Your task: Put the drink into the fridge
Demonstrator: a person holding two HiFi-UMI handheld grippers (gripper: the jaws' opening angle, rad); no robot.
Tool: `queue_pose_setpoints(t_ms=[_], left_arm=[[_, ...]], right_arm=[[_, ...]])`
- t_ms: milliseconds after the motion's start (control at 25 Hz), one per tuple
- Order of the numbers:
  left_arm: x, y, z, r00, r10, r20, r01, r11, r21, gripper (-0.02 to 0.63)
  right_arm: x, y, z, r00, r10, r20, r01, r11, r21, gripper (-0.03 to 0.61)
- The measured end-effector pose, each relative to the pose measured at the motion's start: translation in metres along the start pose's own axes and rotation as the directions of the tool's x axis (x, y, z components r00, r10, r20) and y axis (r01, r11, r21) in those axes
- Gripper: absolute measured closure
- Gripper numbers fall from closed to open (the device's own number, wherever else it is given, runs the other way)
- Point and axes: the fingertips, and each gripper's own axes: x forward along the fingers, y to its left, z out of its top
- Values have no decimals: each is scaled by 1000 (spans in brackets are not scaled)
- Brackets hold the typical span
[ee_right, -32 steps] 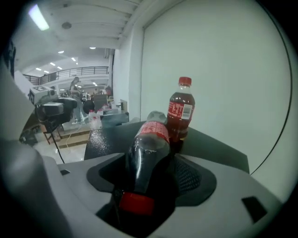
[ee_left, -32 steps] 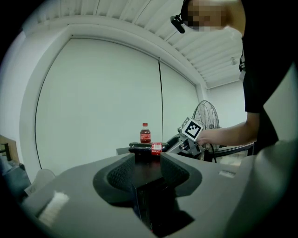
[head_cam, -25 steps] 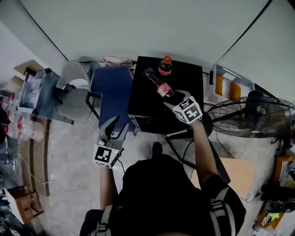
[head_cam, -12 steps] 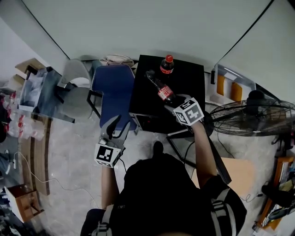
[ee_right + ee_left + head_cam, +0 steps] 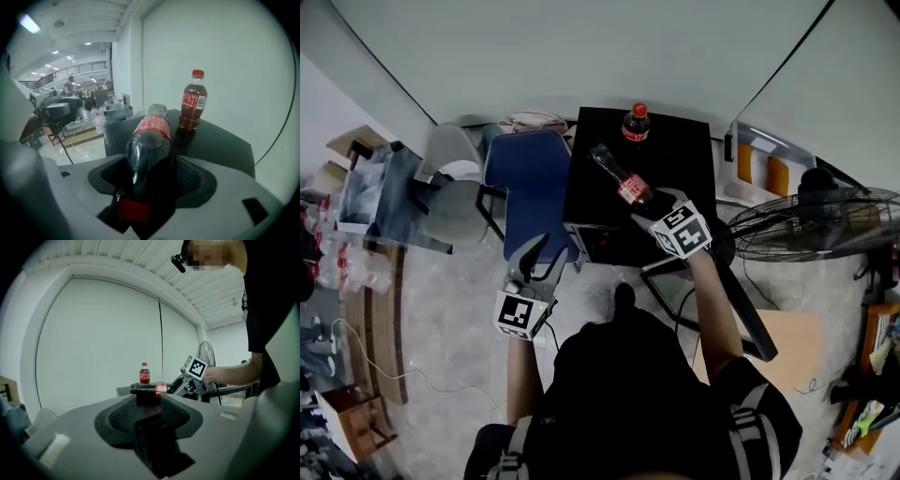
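The bottle [image 5: 623,183] is lying level in the air, cap end toward the right tool [image 5: 659,206]. That tool is gripping it at the neck and shoulder while its jaws are easing apart. The bottle's body is reaching out over the top of the black box [image 5: 680,159], which I am taking to be the fridge. So the carrying step seems to be in hand, with the drink not yet inside. The next move is likely calling for a firmer hold, then bringing the bottle down off the top and round to the box's front. Whether the door there is standing open I cannot tell. The left tool [image 5: 539,255] is hanging released and empty, low by the box's front corner, so it is looking free to work the door. A second bottle [image 5: 636,125] is standing upright on the box top, near the held bottle's far end, and a careless swing could be tipping it. A blue chair [image 5: 530,178] is sitting just beside the box's left side, crowding the left tool's approach. A fan [image 5: 811,230] is standing off to the right.
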Motion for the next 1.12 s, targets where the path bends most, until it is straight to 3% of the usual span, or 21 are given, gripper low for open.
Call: queue_pose_setpoints(t_ms=[280, 680, 840, 1120], left_arm=[[-14, 5, -4, 1000, 29, -12, -29, 1000, -5, 459], [-20, 9, -12, 998, 52, -33, -53, 999, -8, 459], [-17, 6, -9, 999, 41, -24, -41, 999, -4, 459], [-12, 0, -5, 1000, 29, -11, -29, 1000, 8, 462]], right_arm=[[8, -3, 11, 999, -3, 36, 2, 1000, 23, 193], [23, -10, 17, 1000, -12, -17, 13, 998, 59, 187], [21, -11, 18, 999, -46, 4, 46, 998, 42, 262], [17, -13, 19, 994, -93, 53, 93, 996, 3, 267]])
